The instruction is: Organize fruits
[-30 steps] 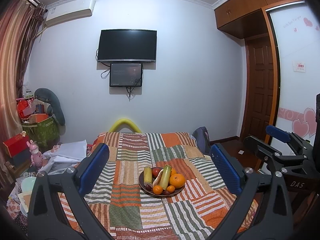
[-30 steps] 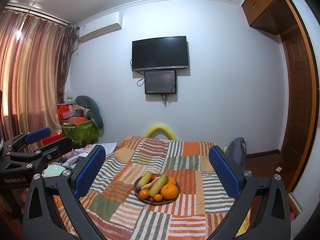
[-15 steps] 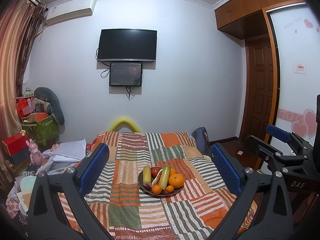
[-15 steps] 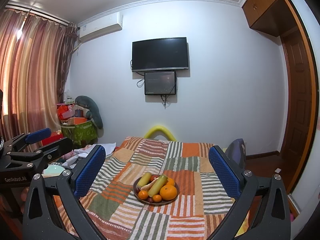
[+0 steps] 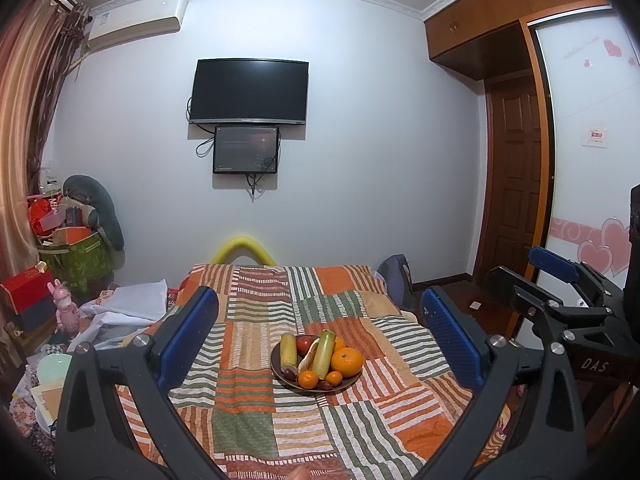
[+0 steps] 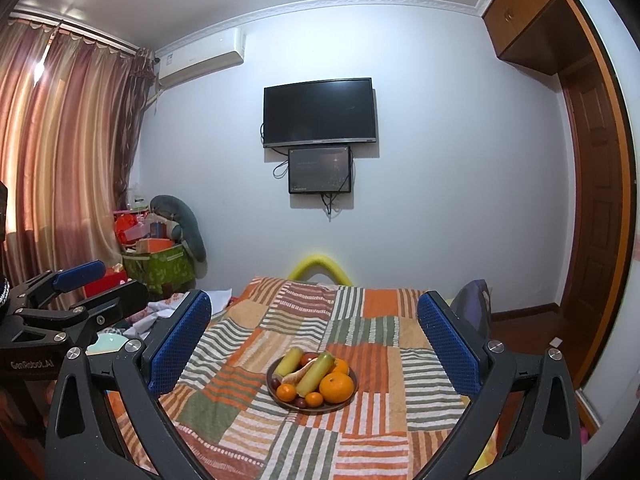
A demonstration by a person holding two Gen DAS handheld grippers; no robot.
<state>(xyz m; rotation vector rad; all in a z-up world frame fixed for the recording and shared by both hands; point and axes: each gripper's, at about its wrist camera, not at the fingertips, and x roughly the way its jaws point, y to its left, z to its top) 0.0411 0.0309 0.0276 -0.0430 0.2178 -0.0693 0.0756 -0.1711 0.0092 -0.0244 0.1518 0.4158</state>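
A dark round plate [image 5: 280, 376] [image 6: 272, 392] rests on a patchwork cloth over a table. It holds a large orange [image 5: 346, 361] [image 6: 336, 387], small mandarins [image 5: 308, 379] [image 6: 285, 392], two yellow-green bananas [image 5: 322, 353] [image 6: 315, 373], a red apple [image 5: 304, 342] and small dark fruits. My left gripper [image 5: 318, 332] is open, held well back from the plate, nothing between its blue pads. My right gripper [image 6: 314, 334] is likewise open and empty, level with the left one. Each gripper shows at the edge of the other's view.
The striped patchwork cloth [image 5: 248, 420] covers the whole tabletop. Boxes, cloths and a pink toy [image 5: 64, 312] pile up at the left. A TV [image 5: 249, 92] hangs on the far wall. A wooden door [image 5: 516, 184] and a dark bag [image 5: 394, 276] stand at the right.
Both views have shifted only slightly; the plate sits a touch lower and nearer in the frames. Both grippers stay open and empty.
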